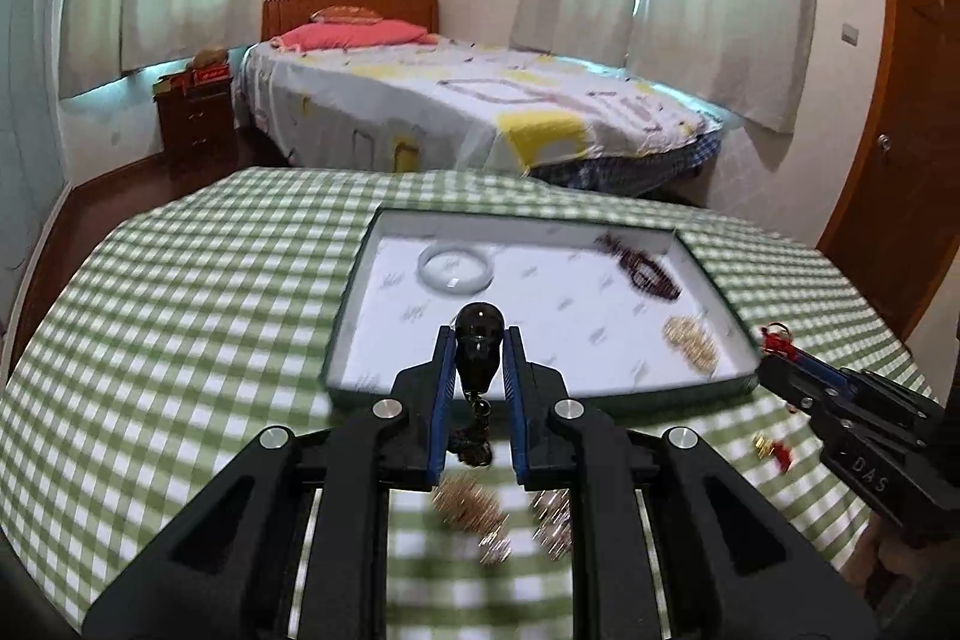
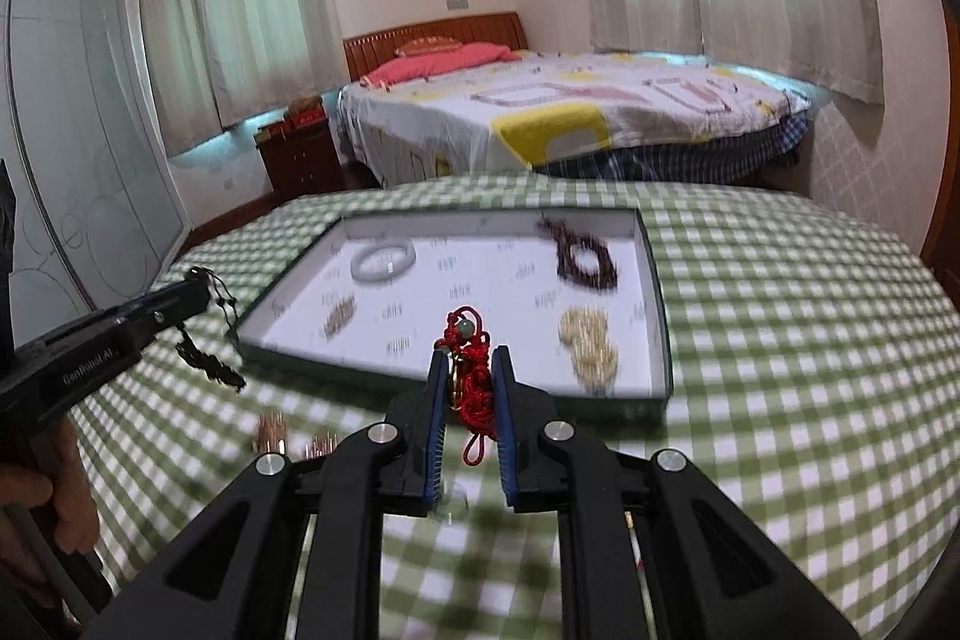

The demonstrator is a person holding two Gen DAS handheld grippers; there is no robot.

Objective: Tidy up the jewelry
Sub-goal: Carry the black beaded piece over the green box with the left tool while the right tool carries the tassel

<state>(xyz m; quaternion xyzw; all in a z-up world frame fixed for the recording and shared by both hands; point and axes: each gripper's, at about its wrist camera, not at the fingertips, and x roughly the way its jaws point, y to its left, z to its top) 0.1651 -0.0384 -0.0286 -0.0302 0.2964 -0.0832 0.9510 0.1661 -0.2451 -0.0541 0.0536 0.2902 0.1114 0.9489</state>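
Observation:
My left gripper (image 1: 478, 337) is shut on a black skull pendant (image 1: 477, 340) with a dangling black cord, held above the near edge of a white-lined tray (image 1: 384, 232). My right gripper (image 2: 471, 358) is shut on a red knotted cord charm (image 2: 471, 370) with a small green bead, just before the tray (image 2: 657, 280). In the tray lie a pale bangle (image 1: 456, 268), a dark beaded bracelet (image 1: 645, 268) and a gold chain pile (image 1: 693, 340). The right gripper also shows at the right in the left wrist view (image 1: 774, 346); the left shows in the right wrist view (image 2: 201, 292).
Green checked tablecloth (image 1: 180, 316) covers the table. Loose gold and rose pieces (image 1: 468, 508) lie on the cloth under my left gripper, and a small red and gold piece (image 1: 774, 448) lies at the right. A bed (image 1: 480, 106) stands beyond the table.

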